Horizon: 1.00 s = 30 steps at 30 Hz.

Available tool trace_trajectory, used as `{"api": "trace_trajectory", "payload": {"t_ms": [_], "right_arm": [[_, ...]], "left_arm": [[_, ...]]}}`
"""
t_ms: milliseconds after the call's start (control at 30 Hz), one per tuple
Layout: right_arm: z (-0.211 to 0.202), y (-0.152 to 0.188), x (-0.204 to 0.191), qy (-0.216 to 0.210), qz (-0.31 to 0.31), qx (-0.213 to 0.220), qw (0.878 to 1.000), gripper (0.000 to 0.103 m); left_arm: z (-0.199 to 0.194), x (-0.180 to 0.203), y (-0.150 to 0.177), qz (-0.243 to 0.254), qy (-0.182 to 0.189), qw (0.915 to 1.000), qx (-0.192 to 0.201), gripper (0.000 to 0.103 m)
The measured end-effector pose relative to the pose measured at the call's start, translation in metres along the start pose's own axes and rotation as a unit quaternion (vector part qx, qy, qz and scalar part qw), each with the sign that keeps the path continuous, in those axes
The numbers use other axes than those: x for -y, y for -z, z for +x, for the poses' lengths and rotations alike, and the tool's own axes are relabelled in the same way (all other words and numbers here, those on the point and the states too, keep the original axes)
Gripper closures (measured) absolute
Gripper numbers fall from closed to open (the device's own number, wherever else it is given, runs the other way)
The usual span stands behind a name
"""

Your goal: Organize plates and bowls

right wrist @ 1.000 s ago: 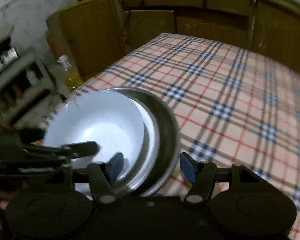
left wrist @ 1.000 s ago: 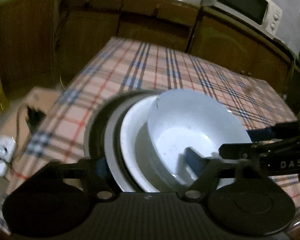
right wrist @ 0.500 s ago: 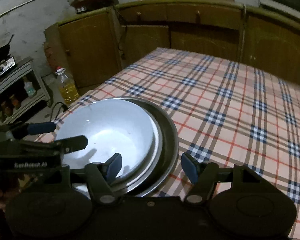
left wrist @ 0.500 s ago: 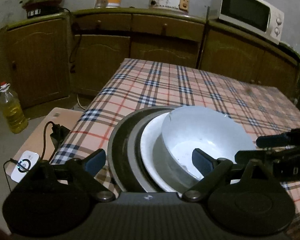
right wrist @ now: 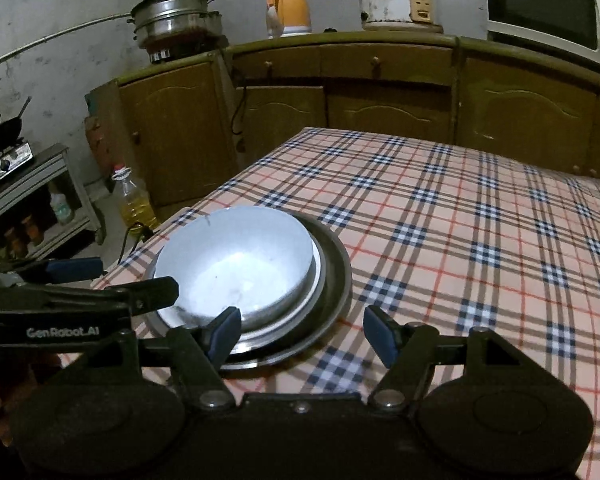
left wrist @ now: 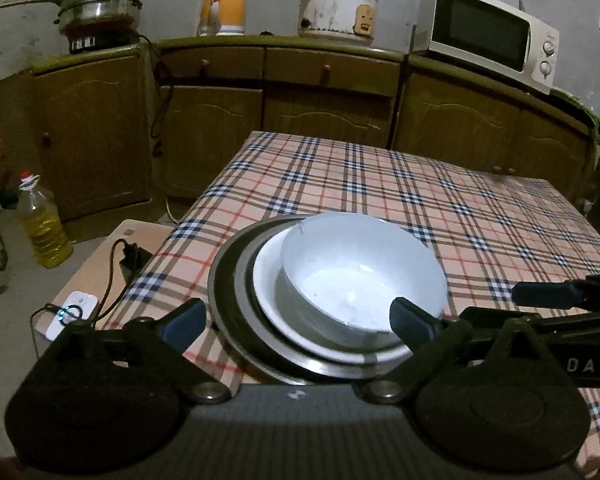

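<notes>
A white bowl (left wrist: 360, 276) sits in a white plate (left wrist: 268, 280), nested in metal plates (left wrist: 224, 280), stacked on the plaid table near its front left corner. The stack also shows in the right wrist view, with the bowl (right wrist: 236, 264) on top of the metal plates (right wrist: 336, 276). My left gripper (left wrist: 296, 320) is open and empty, just in front of and above the stack. My right gripper (right wrist: 300, 332) is open and empty, at the stack's front right edge. Each gripper shows at the edge of the other's view.
The plaid tablecloth (left wrist: 420, 200) covers the table beyond the stack. Wooden cabinets (left wrist: 328, 92) with a microwave (left wrist: 488, 36), rice cooker (left wrist: 336, 10) and kettle (left wrist: 224, 8) stand behind. An oil bottle (left wrist: 44, 228) and a charger with cable (left wrist: 72, 312) lie left of the table.
Both grippers have pulled back and risen from the stack. The left gripper's finger has come out of the bowl. The stack has stayed put.
</notes>
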State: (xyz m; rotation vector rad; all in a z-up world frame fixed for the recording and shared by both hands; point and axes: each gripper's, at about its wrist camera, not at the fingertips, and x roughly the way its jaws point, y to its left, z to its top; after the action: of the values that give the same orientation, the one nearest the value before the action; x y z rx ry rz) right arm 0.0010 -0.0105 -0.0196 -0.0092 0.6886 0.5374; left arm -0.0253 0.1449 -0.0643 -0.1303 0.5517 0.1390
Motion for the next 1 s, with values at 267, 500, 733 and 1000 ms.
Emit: {"api": "trace_trajectory", "payload": {"t_ms": [267,500,733,1000], "right_arm": [[-0.023,0.012,0.0,-0.004,0.004,0.013,1.0,0.022],[-0.036,0.02,-0.003,0.005,0.004,0.017,1.0,0.022],[-0.044,0.024,-0.003,0.0,0.007,0.019,1.0,0.022],[-0.048,0.026,-0.004,-0.004,0.009,0.019,1.0,0.022]], "left_arm": [[-0.022,0.009,0.009,0.005,-0.019,0.9998,-0.001,0.001],[-0.03,0.011,0.014,-0.005,-0.034,0.9992,-0.019,0.0],[-0.035,0.019,0.018,0.007,-0.056,0.9981,-0.026,0.0],[-0.041,0.018,0.02,0.003,-0.063,0.9976,-0.028,0.0]]}}
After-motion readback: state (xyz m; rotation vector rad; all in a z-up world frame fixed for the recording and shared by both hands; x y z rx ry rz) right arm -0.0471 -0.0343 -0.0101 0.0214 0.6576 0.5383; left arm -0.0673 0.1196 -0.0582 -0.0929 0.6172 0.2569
